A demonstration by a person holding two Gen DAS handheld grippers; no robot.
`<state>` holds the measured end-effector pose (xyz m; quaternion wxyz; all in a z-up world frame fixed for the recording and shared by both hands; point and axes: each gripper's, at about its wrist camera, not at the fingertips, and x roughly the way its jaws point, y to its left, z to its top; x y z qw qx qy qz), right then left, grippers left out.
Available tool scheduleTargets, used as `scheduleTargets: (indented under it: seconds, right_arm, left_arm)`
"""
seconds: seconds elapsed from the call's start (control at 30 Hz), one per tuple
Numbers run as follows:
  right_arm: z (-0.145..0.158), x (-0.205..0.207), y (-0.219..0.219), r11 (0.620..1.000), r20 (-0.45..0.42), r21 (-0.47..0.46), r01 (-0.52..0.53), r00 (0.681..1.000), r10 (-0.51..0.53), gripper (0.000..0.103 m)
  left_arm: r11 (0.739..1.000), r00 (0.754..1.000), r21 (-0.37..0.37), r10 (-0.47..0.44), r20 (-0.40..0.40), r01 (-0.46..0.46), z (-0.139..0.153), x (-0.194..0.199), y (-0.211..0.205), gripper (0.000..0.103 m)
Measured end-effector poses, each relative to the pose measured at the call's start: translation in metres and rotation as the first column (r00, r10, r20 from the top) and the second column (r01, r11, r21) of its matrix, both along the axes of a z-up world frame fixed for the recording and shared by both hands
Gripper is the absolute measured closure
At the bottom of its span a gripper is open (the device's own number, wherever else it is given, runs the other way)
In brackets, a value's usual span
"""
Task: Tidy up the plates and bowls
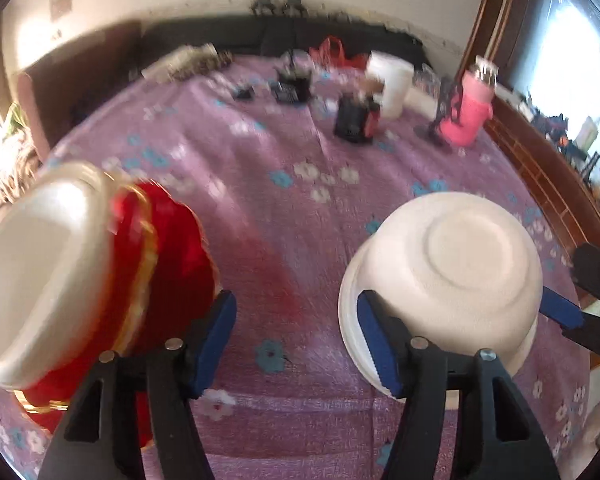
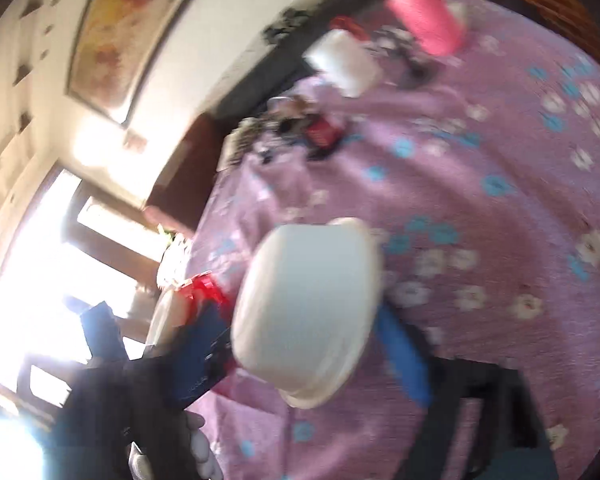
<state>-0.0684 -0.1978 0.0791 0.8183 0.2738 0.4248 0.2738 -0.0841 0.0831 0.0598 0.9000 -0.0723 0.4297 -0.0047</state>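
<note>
the white bowl (image 1: 448,276) sits upside down between the right gripper (image 2: 320,344) jaws, apparently clamped on it, though blur hides contact. the left gripper (image 1: 296,340) jaws gape beside the red bowl stack (image 1: 100,280) on the bench (image 1: 284,216). a loose pinch could drop it.

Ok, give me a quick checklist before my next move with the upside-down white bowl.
1. Right gripper straddles the upside-down white bowl: ok.
2. Firm grip on that bowl: cannot tell, the right wrist view is blurred.
3. Left gripper open and empty: ok.
4. Left gripper's right finger clear of the bowl's rim: cannot tell, they overlap in the left wrist view.
5. Red stack with its cream bowl steady: cannot tell, it looks tilted and blurred.
6. Floral tablecloth between stack and bowl free: ok.
</note>
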Motion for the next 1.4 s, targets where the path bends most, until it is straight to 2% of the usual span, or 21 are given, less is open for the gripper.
scheduleTargets:
  seconds: [0.07, 0.1, 0.13, 0.17, 0.3, 0.43, 0.5, 0.53, 0.57, 0.6, 0.63, 0.67, 0.77, 0.83, 0.87, 0.9, 0.97, 1.07, 1.13, 1.27, 1.4]
  right_arm:
    - [0.022, -0.012, 0.002, 0.999, 0.06, 0.049, -0.021, 0.998, 0.018, 0.011]
    - [0.031, -0.018, -0.002, 0.996, 0.083, 0.087, -0.033, 0.996, 0.025, 0.011]
    - [0.04, -0.021, -0.005, 0.987, 0.104, 0.149, -0.062, 0.994, 0.047, 0.011]
    - [0.05, -0.027, -0.007, 0.974, 0.126, 0.206, -0.099, 0.989, 0.074, 0.011]
    - [0.065, -0.034, 0.004, 0.976, 0.141, 0.16, -0.147, 0.982, 0.125, 0.011]
    - [0.06, -0.036, -0.011, 0.996, 0.14, 0.085, -0.035, 0.99, 0.023, 0.011]
    - [0.056, -0.035, -0.026, 0.986, 0.149, -0.095, 0.135, 0.982, -0.12, 0.012]
    - [0.051, -0.034, -0.03, 0.949, 0.158, -0.229, 0.216, 0.97, -0.183, 0.012]
    - [0.043, -0.032, -0.03, 0.889, 0.173, -0.365, 0.275, 0.959, -0.226, 0.012]
    - [0.035, -0.03, -0.03, 0.852, 0.177, -0.432, 0.294, 0.955, -0.24, 0.012]
    - [0.026, -0.029, -0.031, 0.835, 0.17, -0.465, 0.295, 0.955, -0.243, 0.012]
    - [0.013, -0.027, -0.033, 0.84, 0.137, -0.464, 0.282, 0.959, -0.247, 0.012]
    - [-0.01, -0.022, -0.042, 0.882, 0.064, -0.37, 0.29, 0.956, -0.288, 0.012]
    - [-0.017, -0.018, -0.045, 0.882, 0.043, -0.355, 0.309, 0.948, -0.315, 0.012]
    - [-0.02, -0.015, -0.044, 0.883, 0.036, -0.354, 0.309, 0.947, -0.318, 0.012]
    - [-0.023, -0.011, -0.044, 0.884, 0.031, -0.351, 0.308, 0.948, -0.318, 0.012]
    - [-0.025, -0.004, -0.043, 0.877, 0.041, -0.356, 0.322, 0.943, -0.329, 0.012]
    - [-0.025, 0.006, -0.048, 0.85, 0.06, -0.387, 0.357, 0.93, -0.363, 0.012]
    - [-0.033, 0.015, -0.053, 0.851, 0.047, -0.378, 0.364, 0.926, -0.375, 0.012]
    - [-0.043, 0.023, -0.062, 0.864, 0.036, -0.34, 0.371, 0.923, -0.382, 0.012]
    - [-0.047, 0.021, -0.072, 0.871, 0.07, -0.287, 0.398, 0.916, -0.395, 0.012]
  left_arm:
    - [1.0, 1.0, -0.03, 0.004, 0.03, -0.003, 0.011, -0.005, 0.006, 0.046]
    - [0.998, 0.999, -0.068, -0.009, 0.031, 0.011, 0.013, -0.005, 0.008, 0.045]
    - [0.989, 0.998, -0.138, -0.048, 0.032, 0.052, 0.017, -0.006, 0.008, 0.043]
    - [0.983, 0.997, -0.168, -0.072, 0.038, 0.078, 0.02, -0.008, 0.005, 0.043]
    - [0.97, 0.979, -0.157, -0.173, 0.104, 0.188, 0.034, -0.019, -0.024, 0.032]
    - [0.974, 0.976, -0.108, -0.191, 0.102, 0.201, 0.034, -0.024, -0.04, 0.032]
    - [0.982, 0.979, -0.052, -0.178, 0.101, 0.184, 0.032, -0.027, -0.04, 0.031]
    - [0.984, 0.981, -0.013, -0.173, 0.09, 0.175, 0.029, -0.027, -0.04, 0.029]
    - [0.985, 0.982, 0.017, -0.172, 0.074, 0.171, 0.023, -0.026, -0.04, 0.029]
    - [0.985, 0.983, 0.035, -0.171, 0.059, 0.17, 0.018, -0.026, -0.04, 0.029]
    - [0.984, 0.984, 0.052, -0.173, 0.034, 0.171, 0.01, -0.025, -0.042, 0.029]
    - [0.982, 0.984, 0.062, -0.18, 0.003, 0.179, 0.0, -0.023, -0.044, 0.029]
    - [0.976, 0.981, 0.1, -0.191, -0.036, 0.194, -0.021, -0.017, -0.057, 0.029]
    - [0.958, 0.976, 0.187, -0.214, -0.048, 0.219, -0.034, -0.011, -0.074, 0.027]
    - [0.946, 0.971, 0.218, -0.234, -0.059, 0.241, -0.04, -0.007, -0.082, 0.022]
    - [0.934, 0.963, 0.234, -0.257, -0.081, 0.269, -0.046, -0.003, -0.088, 0.009]
    - [0.929, 0.957, 0.228, -0.277, -0.089, 0.29, -0.054, 0.002, -0.092, 0.0]
    - [0.94, 0.954, 0.167, -0.285, -0.093, 0.297, -0.057, 0.009, -0.086, 0.0]
    - [0.947, 0.953, 0.118, -0.292, -0.077, 0.3, -0.059, 0.014, -0.078, 0.0]
    - [0.944, 0.952, 0.124, -0.299, -0.065, 0.305, -0.062, 0.017, -0.078, 0.0]
    - [0.944, 0.952, 0.125, -0.299, -0.065, 0.305, -0.061, 0.017, -0.079, 0.0]
